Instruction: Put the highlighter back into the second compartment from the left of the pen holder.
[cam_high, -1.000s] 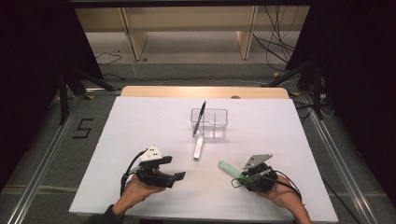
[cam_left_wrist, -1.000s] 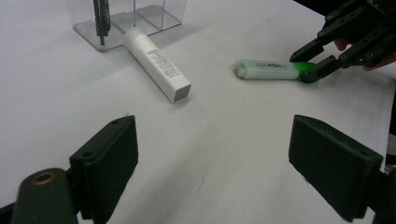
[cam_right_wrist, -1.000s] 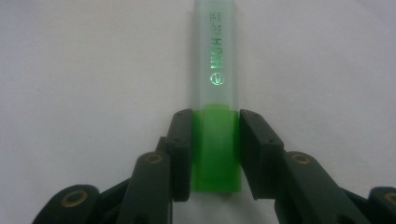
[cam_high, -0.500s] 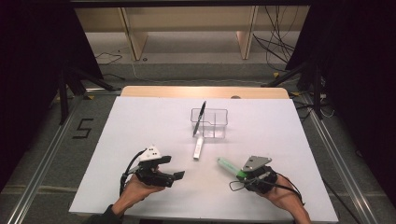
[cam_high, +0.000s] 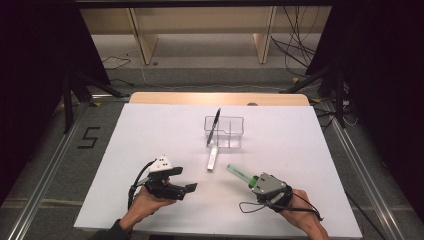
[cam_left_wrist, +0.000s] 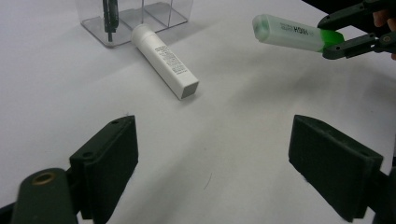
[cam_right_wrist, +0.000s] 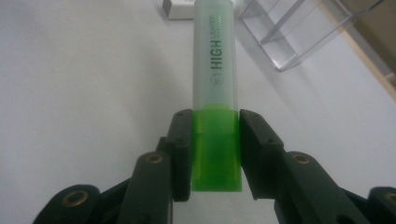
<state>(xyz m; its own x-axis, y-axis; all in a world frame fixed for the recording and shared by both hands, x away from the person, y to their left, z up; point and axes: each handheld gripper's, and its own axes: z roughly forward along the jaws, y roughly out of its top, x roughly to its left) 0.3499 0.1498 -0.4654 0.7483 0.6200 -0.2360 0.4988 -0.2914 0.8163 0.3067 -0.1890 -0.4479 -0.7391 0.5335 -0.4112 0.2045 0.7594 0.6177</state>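
Green translucent-capped highlighter (cam_right_wrist: 215, 93) clamped in right gripper (cam_high: 256, 182), long axis aimed at 11 o'clock | clear plastic organiser box (cam_high: 225, 131) lies there | left gripper (cam_high: 184, 188) held wide, empty.

A broad white rectangular bench (cam_high: 150, 150) with a pale wooden far edge (cam_high: 220, 98) is standing on a grey floor (cam_high: 60, 150) that is bearing a black figure "5" mark (cam_high: 88, 138). Light wooden shelving legs (cam_high: 142, 40) are rising beyond it, black cables (cam_high: 295, 45) are trailing across the floor, and black curtains (cam_high: 35, 50) are darkening both sides.
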